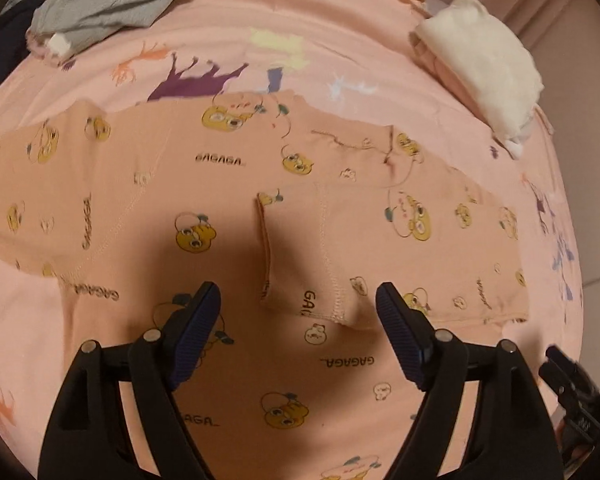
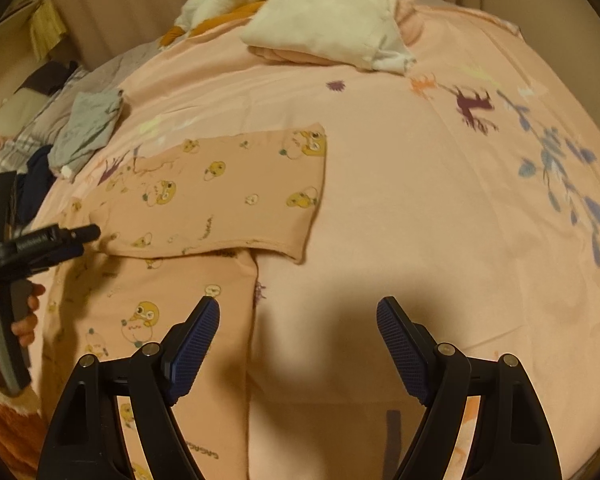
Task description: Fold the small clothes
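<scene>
A peach child's top (image 1: 220,184) printed with yellow cartoon faces and "GAGAGA" lies flat on the pink bedsheet (image 1: 340,52). Its right sleeve (image 1: 400,248) is folded inward across the body, the cuff (image 1: 300,304) lying between my left fingers. My left gripper (image 1: 298,300) is open and empty just above the garment. In the right wrist view the same top (image 2: 220,196) lies to the left, its side edge (image 2: 254,320) beside my left finger. My right gripper (image 2: 298,312) is open and empty over bare sheet. The left gripper (image 2: 48,240) shows at the left edge there.
A folded cream and pink pile (image 1: 484,64) sits at the sheet's far right, also in the right wrist view (image 2: 332,20). A crumpled grey garment (image 1: 112,0) and dark clothes (image 1: 4,40) lie far left. The sheet (image 2: 460,220) has animal and leaf prints.
</scene>
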`<act>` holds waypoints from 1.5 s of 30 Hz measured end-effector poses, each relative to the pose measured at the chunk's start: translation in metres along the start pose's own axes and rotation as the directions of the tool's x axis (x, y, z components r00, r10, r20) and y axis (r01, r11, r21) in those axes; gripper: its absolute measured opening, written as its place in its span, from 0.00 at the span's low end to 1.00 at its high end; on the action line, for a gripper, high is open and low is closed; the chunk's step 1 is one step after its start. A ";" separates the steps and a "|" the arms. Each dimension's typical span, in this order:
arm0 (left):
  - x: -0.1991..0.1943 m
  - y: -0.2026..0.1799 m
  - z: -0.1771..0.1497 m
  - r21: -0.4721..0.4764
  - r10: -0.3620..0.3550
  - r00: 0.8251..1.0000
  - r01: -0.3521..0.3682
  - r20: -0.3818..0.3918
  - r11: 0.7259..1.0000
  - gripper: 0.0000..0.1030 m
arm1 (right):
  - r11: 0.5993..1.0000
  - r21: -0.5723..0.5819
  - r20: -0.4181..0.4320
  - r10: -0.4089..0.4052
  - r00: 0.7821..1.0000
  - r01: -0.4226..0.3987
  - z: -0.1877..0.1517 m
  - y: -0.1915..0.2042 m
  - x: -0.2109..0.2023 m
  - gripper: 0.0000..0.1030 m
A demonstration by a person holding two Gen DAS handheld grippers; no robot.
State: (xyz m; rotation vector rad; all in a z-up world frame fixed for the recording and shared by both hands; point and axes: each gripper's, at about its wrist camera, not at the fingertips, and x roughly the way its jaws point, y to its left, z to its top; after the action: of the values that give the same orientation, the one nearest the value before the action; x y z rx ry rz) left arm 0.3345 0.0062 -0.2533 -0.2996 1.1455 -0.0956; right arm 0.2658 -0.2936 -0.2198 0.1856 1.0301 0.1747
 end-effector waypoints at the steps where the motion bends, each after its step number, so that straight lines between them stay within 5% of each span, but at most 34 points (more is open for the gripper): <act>1: 0.004 0.002 0.001 -0.009 -0.012 1.000 0.012 -0.007 1.000 0.79 | 1.000 0.008 -0.006 0.009 1.000 -0.009 -0.001 -0.001 0.001 0.79; 5: 0.010 -0.002 0.004 0.024 0.093 0.996 -0.093 0.008 0.995 0.84 | 1.000 0.007 -0.015 0.002 1.000 -0.002 -0.004 -0.001 0.001 0.79; 10: 0.010 -0.019 0.007 0.125 0.139 0.990 -0.141 0.024 0.982 0.88 | 0.998 -0.036 -0.015 -0.042 0.999 0.042 -0.006 0.002 0.002 0.79; 14: 0.011 -0.025 0.004 0.176 0.230 0.968 -0.244 0.098 0.954 0.88 | 0.999 -0.038 -0.014 -0.039 0.999 0.038 -0.007 0.002 0.003 0.79; 16: 0.014 -0.025 0.003 0.189 0.189 0.980 -0.197 0.061 0.962 0.88 | 0.999 -0.041 -0.017 -0.035 0.999 0.035 -0.007 0.002 0.004 0.79; 19: 0.021 -0.021 0.003 0.142 0.036 0.998 -0.027 -0.061 0.989 0.73 | 0.998 -0.038 -0.031 -0.043 0.999 0.041 -0.008 0.002 0.008 0.79; 23: 0.015 -0.018 0.008 0.101 -0.001 0.998 0.007 -0.058 0.995 0.69 | 0.999 -0.030 -0.041 -0.047 0.998 0.046 -0.010 0.001 0.009 0.79; 29: -0.005 -0.003 0.004 -0.036 -0.147 0.983 0.143 -0.107 0.989 0.65 | 0.998 -0.031 -0.046 -0.051 0.998 0.050 -0.012 -0.001 0.009 0.79; 33: -0.012 -0.001 -0.001 -0.114 -0.266 0.955 0.252 -0.132 0.961 0.64 | 0.999 -0.016 -0.053 -0.045 0.998 0.044 -0.013 -0.001 0.012 0.79; 37: -0.005 -0.008 0.001 -0.096 -0.216 0.971 0.206 -0.106 0.974 0.61 | 0.999 -0.034 -0.063 -0.041 0.997 0.039 -0.015 0.004 0.015 0.79; 39: 0.011 -0.008 0.008 -0.110 -0.191 0.975 0.179 -0.110 0.978 0.43 | 0.997 -0.052 -0.058 -0.063 0.996 0.060 -0.015 0.006 0.015 0.79; 41: 0.021 0.000 0.008 -0.153 -0.185 0.975 0.165 -0.126 0.974 0.33 | 0.996 -0.063 -0.050 -0.069 0.996 0.066 -0.014 0.007 0.013 0.79; 45: 0.006 0.007 0.012 -0.164 -0.215 0.976 0.206 -0.039 0.965 0.17 | 0.995 -0.071 -0.035 -0.074 0.997 0.071 -0.012 0.005 0.010 0.79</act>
State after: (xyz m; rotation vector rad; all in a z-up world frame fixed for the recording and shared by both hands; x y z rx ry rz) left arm 0.3475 0.0143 -0.2559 -0.5638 1.1766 -0.2015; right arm 0.2598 -0.2860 -0.2330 0.0816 1.0652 0.1485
